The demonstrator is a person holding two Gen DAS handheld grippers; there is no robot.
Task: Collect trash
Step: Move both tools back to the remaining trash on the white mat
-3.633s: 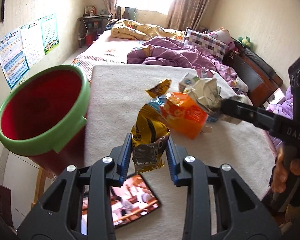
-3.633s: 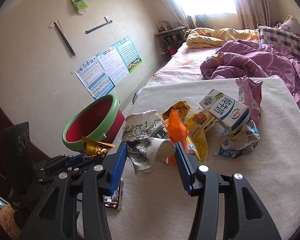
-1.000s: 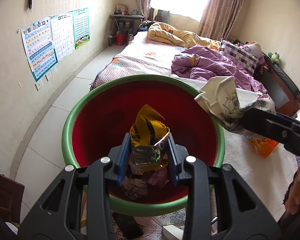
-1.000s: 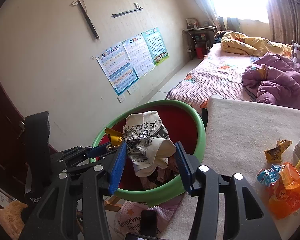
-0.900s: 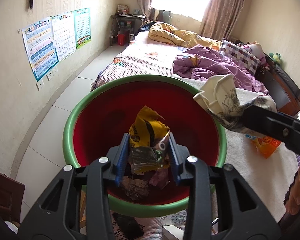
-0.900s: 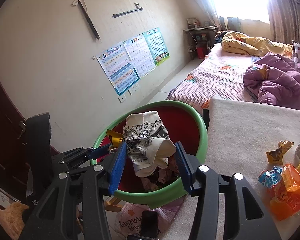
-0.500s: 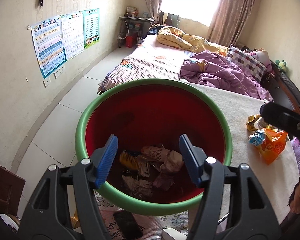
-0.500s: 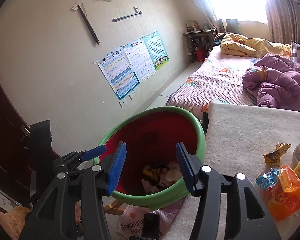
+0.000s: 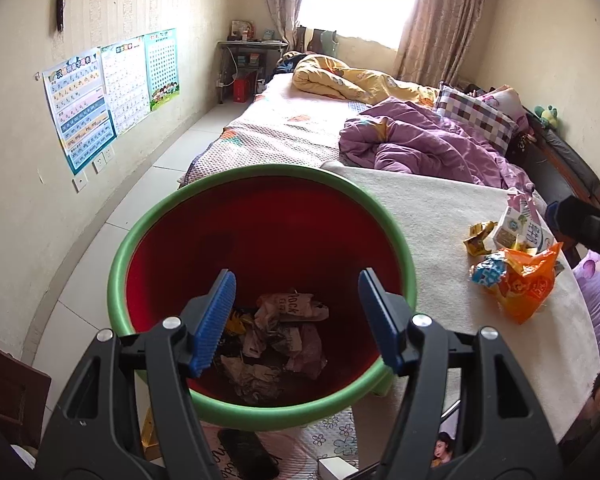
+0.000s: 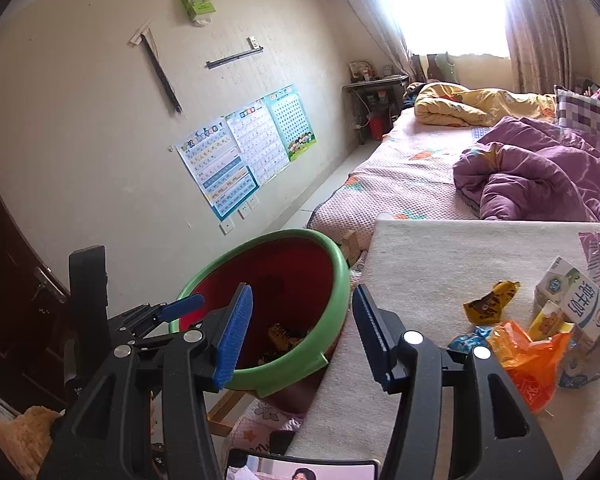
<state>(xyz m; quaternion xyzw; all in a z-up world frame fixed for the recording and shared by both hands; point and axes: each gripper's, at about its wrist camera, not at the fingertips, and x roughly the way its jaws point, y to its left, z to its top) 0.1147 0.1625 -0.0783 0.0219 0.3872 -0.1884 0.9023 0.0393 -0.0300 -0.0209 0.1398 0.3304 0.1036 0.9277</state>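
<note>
Hovering over the round red bucket (image 9: 260,240) with its green rim, the left hand-held gripper (image 9: 296,316) is spread wide and empty; crumpled wrappers (image 9: 276,340) lie at the bottom. The right hand-held gripper (image 10: 300,336) is spread too, beside the fuzzy cream-covered bench (image 10: 440,248), where an orange bag (image 10: 528,356) and milk carton (image 10: 576,300) lie

Right gripper (image 10: 302,332) gapes (empty) beside green-rimmed bin (image 10: 332,344)

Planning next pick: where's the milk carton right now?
The milk carton lies at the right edge of the right wrist view, on the white table cover, just behind the orange bag and right of the yellow wrapper.
</note>
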